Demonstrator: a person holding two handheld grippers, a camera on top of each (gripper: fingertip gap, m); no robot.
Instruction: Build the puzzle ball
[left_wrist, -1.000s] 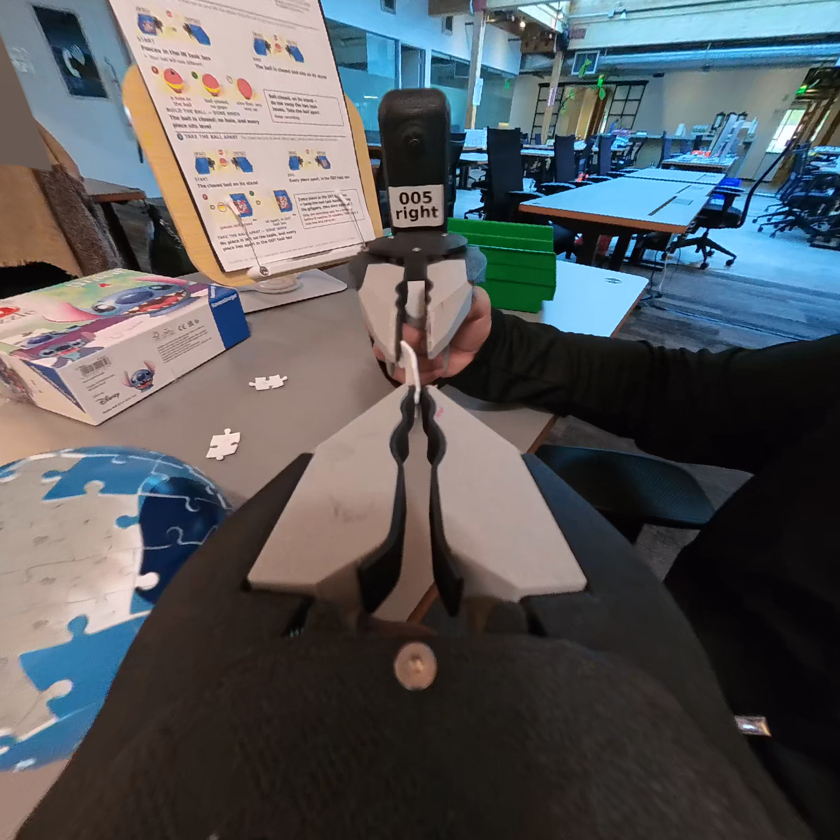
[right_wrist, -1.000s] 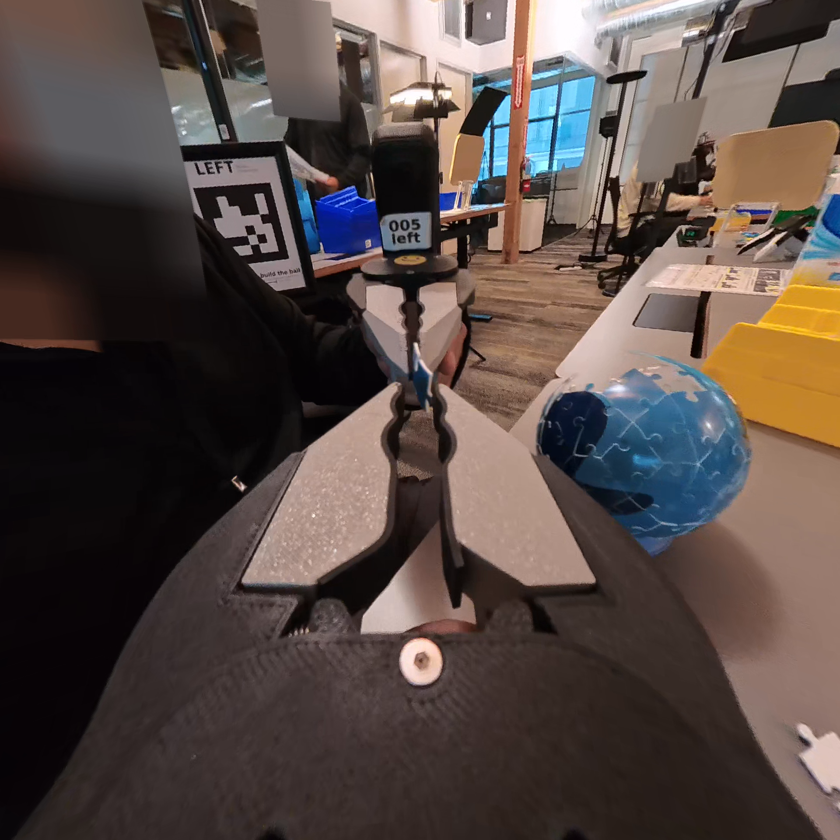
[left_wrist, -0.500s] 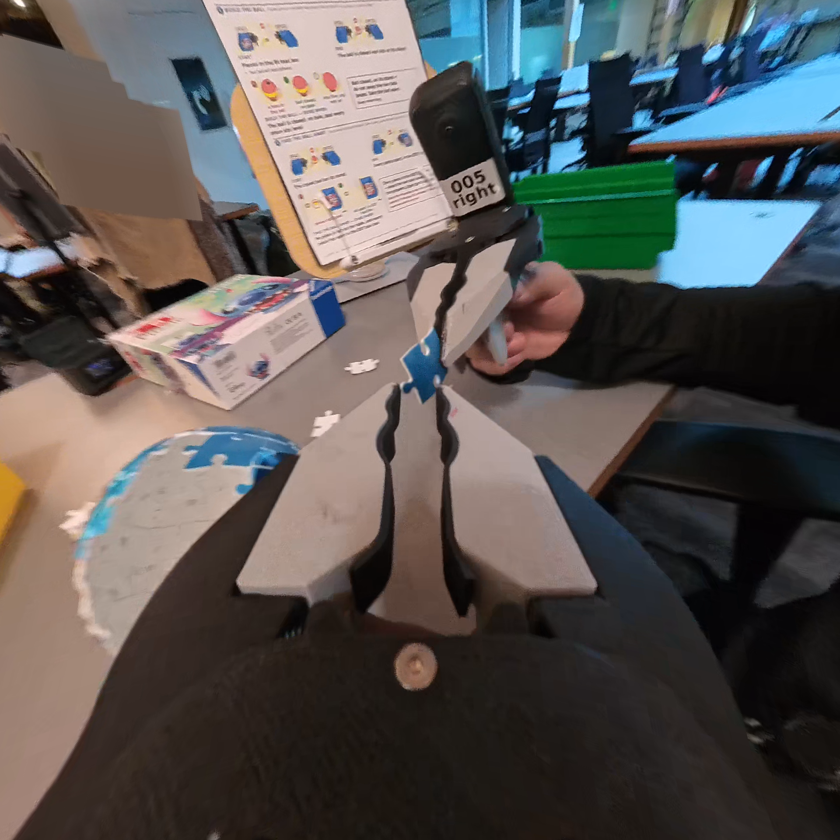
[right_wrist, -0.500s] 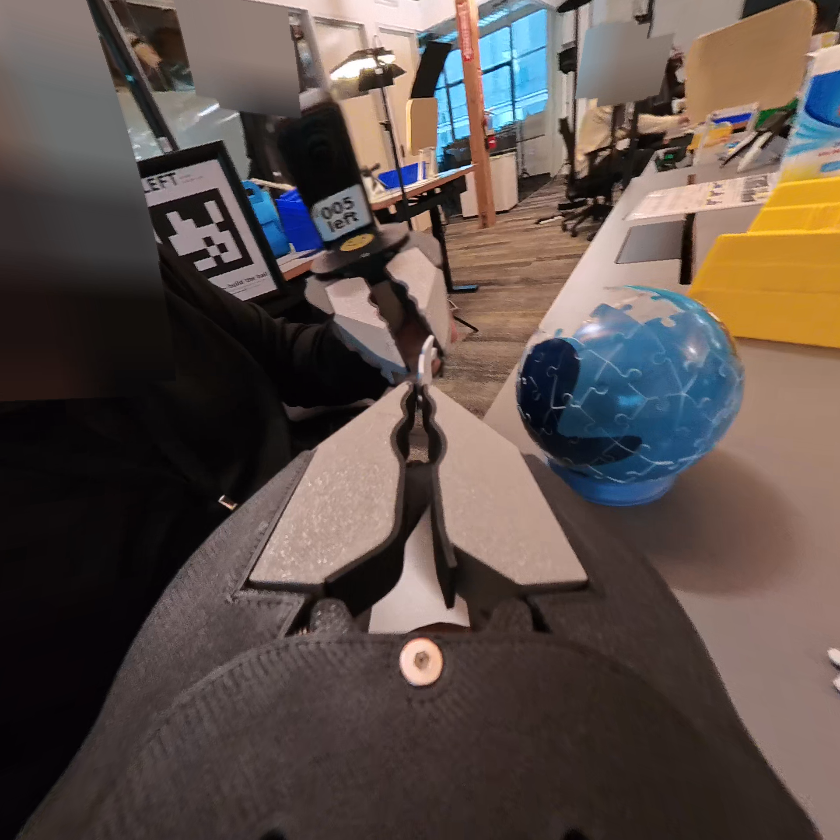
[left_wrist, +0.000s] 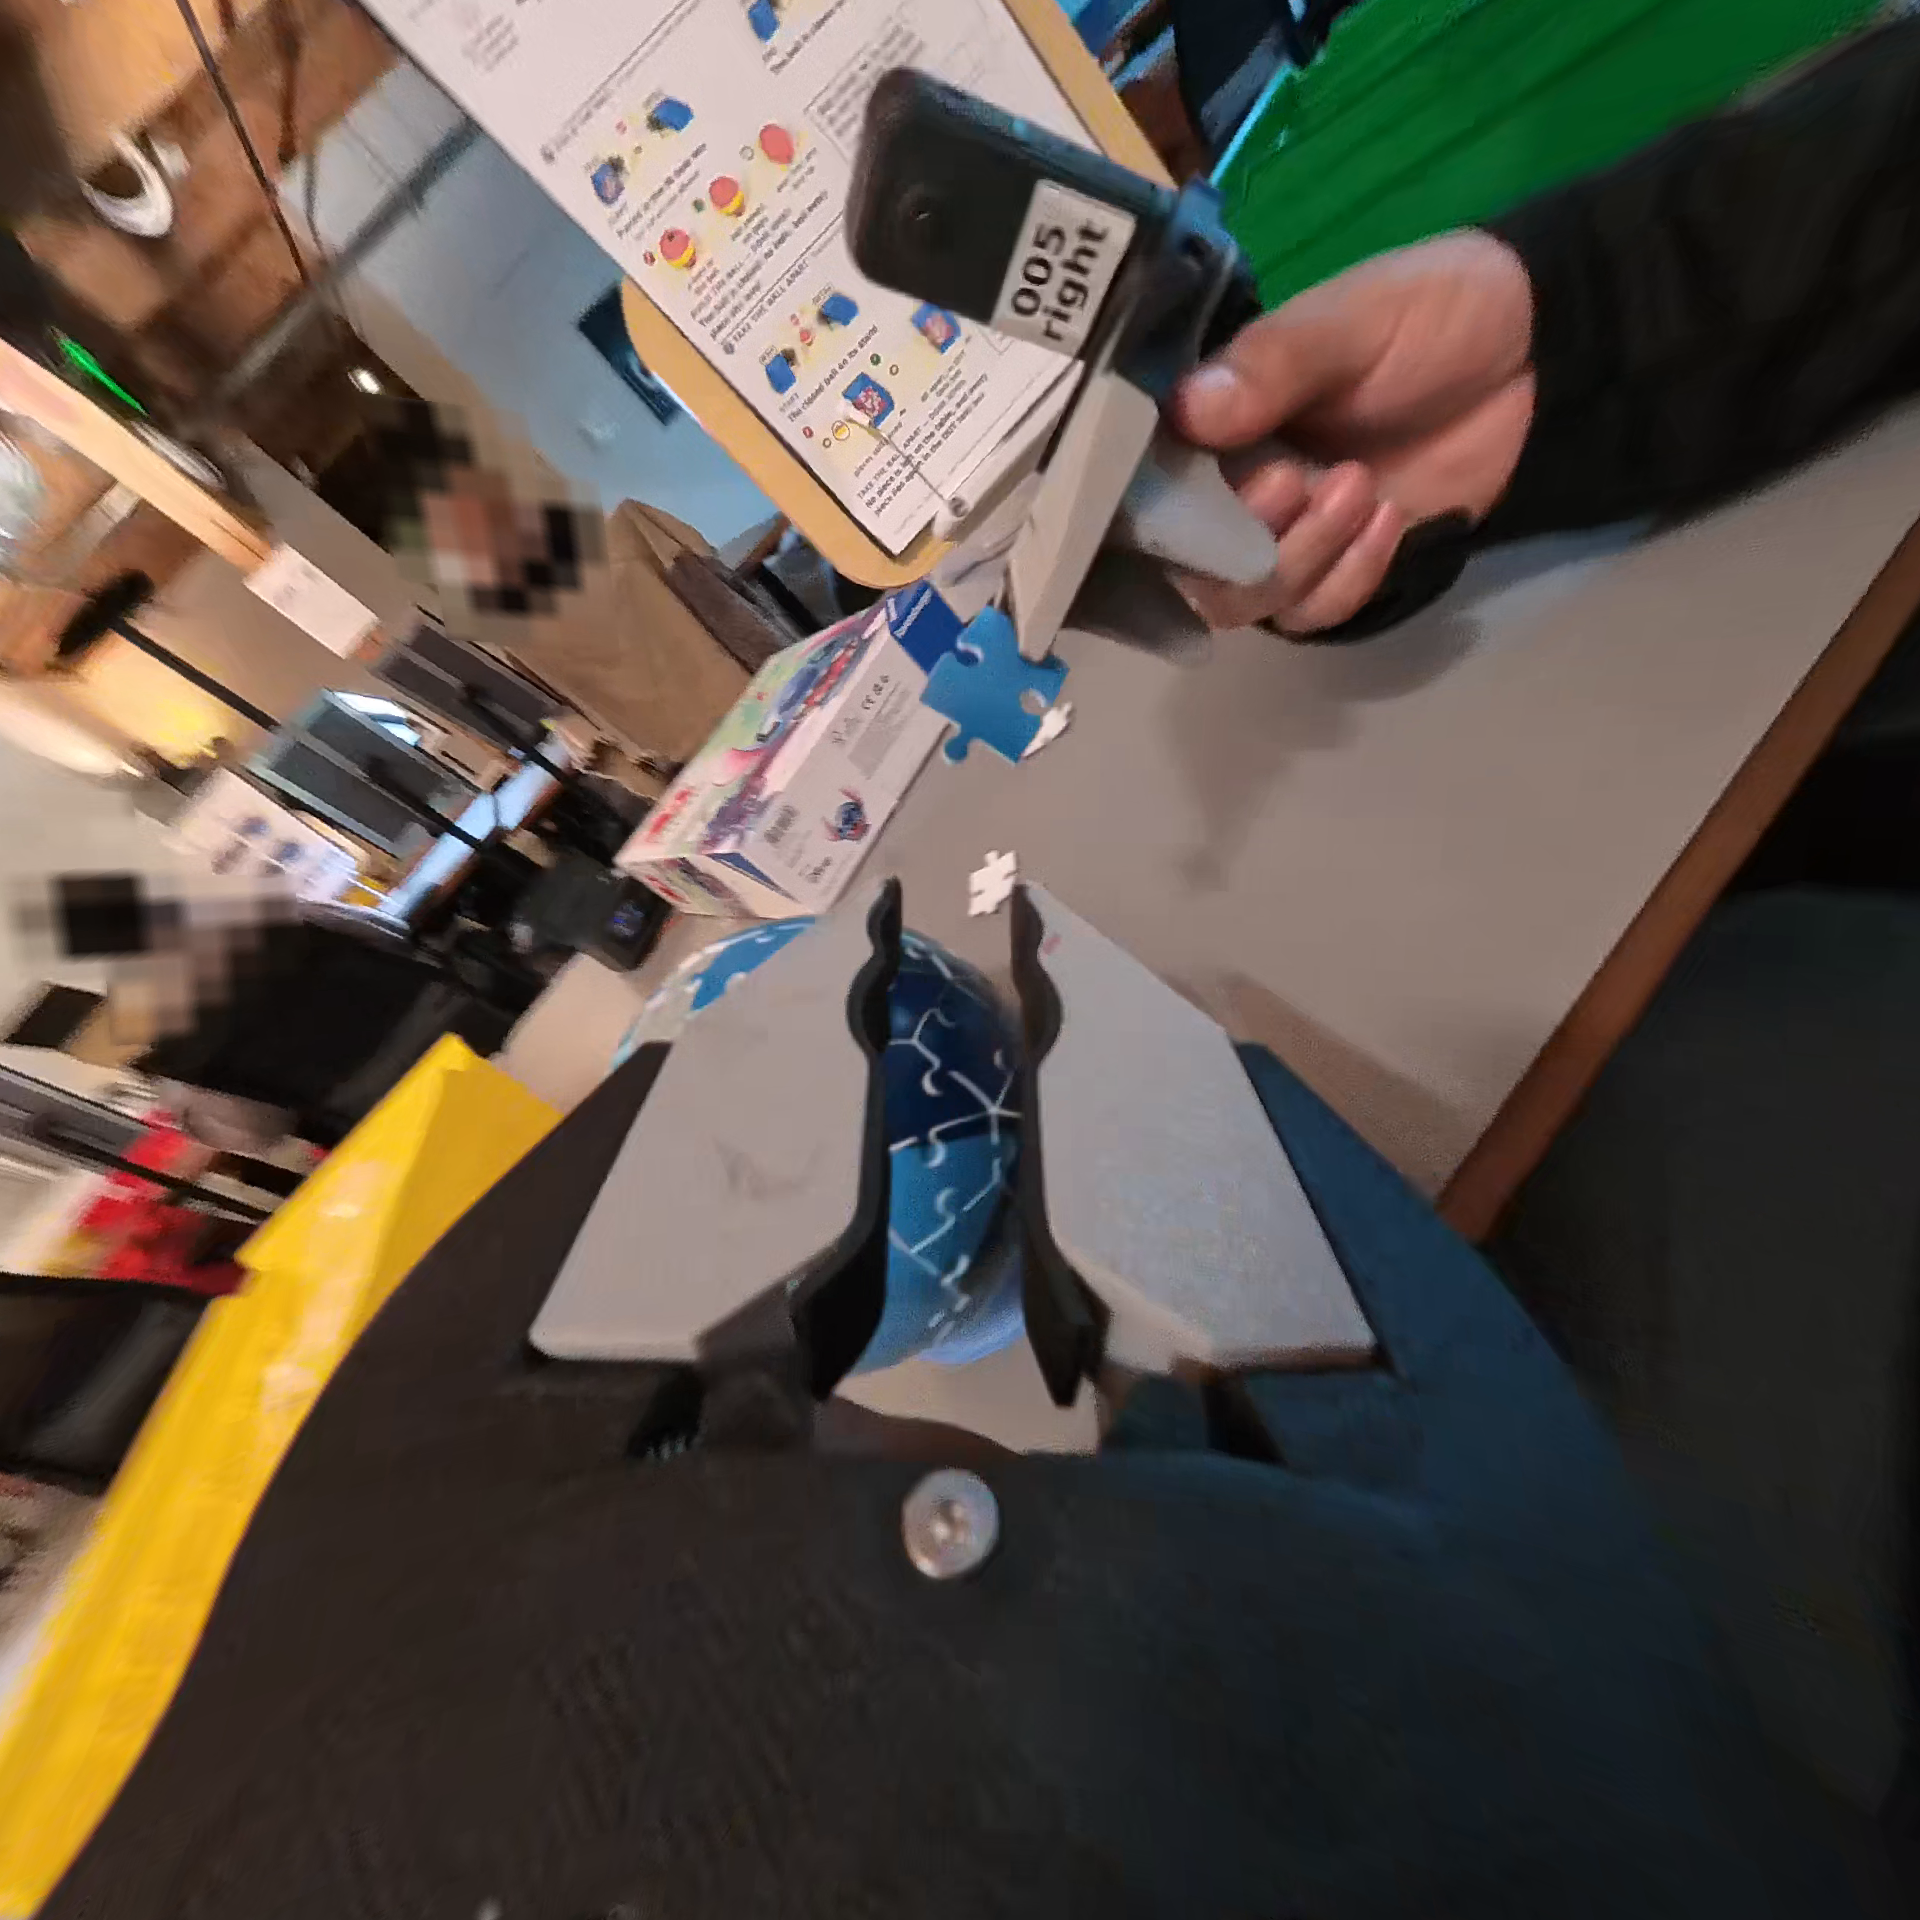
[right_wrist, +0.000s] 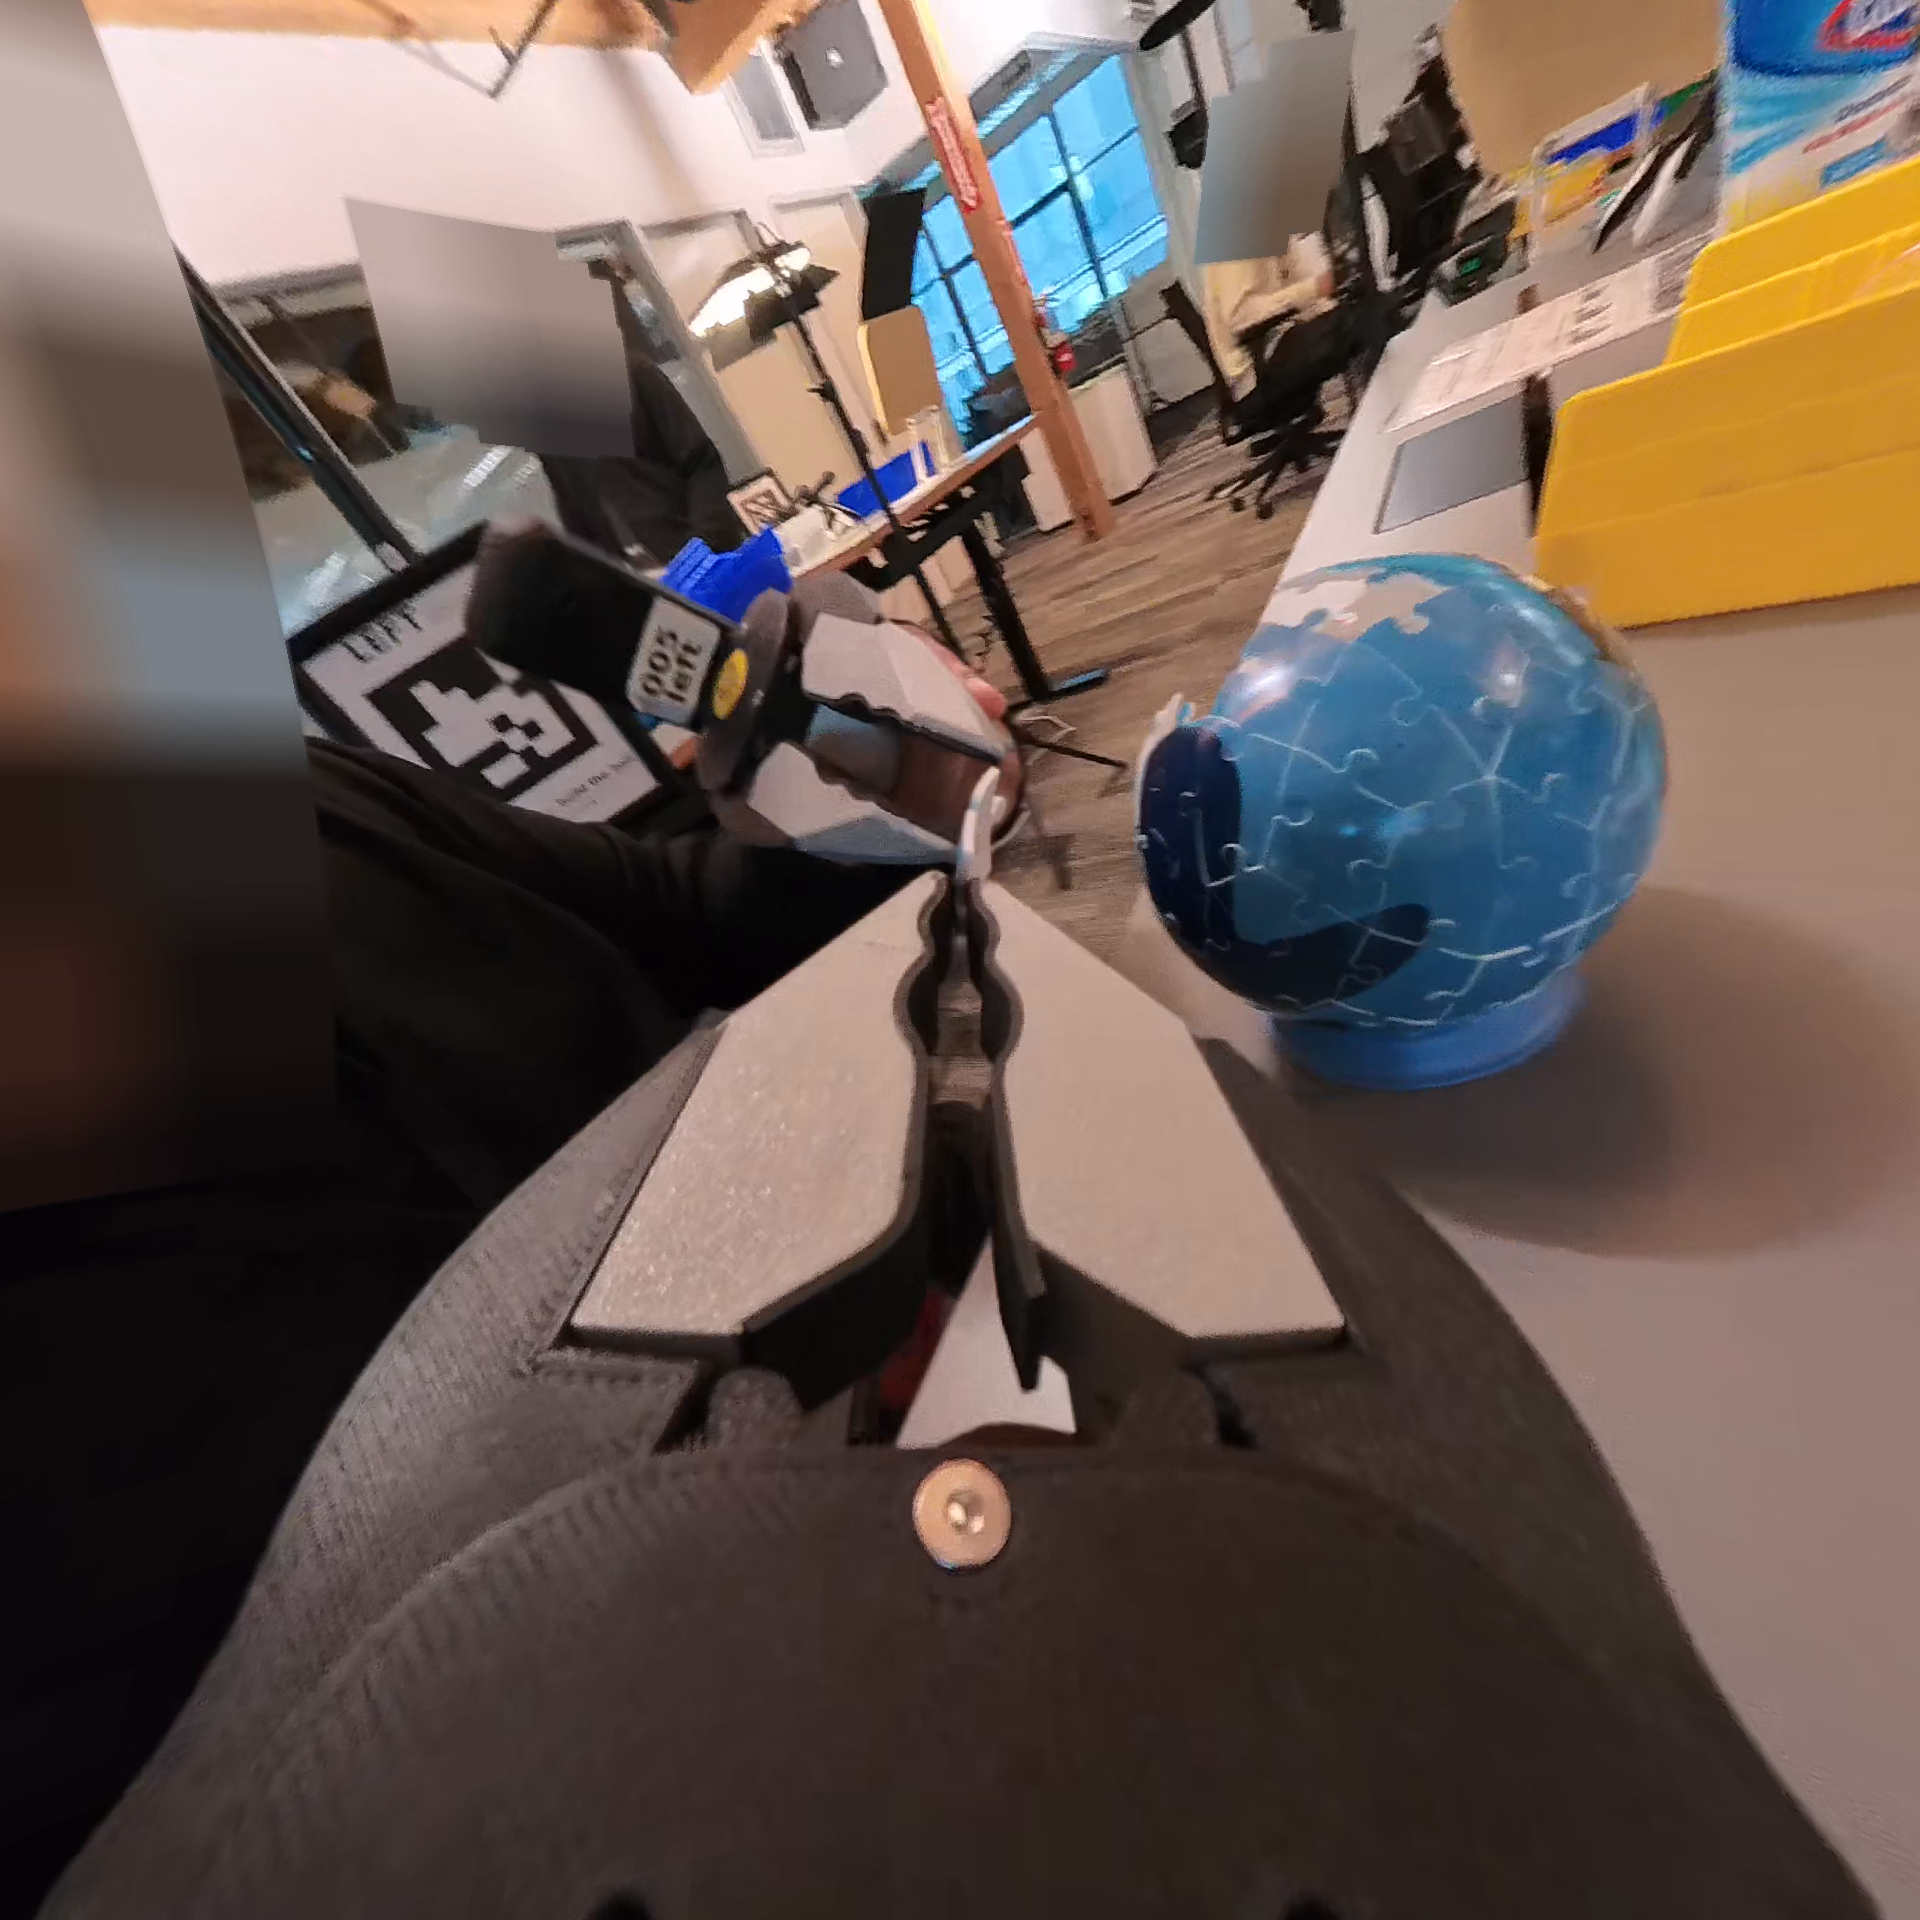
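The ball (right_wrist: 1403, 821) stood on its blue stand (right_wrist: 1423, 1049) near the desk's (right_wrist: 1714, 1195) front edge, mostly built, with a gap on its left flank. A blue piece (left_wrist: 992, 681) was pinched at the tips of the right gripper (right_wrist: 961, 899), whose jaws were closed on it; in the right wrist view it showed edge-on, just left of the ball and level with the gap, not touching. The right hand (left_wrist: 1351, 436) held that gripper tilted, nose down toward the desk. The left gripper (left_wrist: 951, 920) was rolled sideways above the ball, jaws parted and holding nothing, the ball visible between its fingers (left_wrist: 727, 1164). Two loose white pieces (left_wrist: 992, 883) lay on the bare desk beyond the ball, before a box (left_wrist: 800, 769). A yellow bin (right_wrist: 1745, 478) sat behind the ball, bare desk on its right
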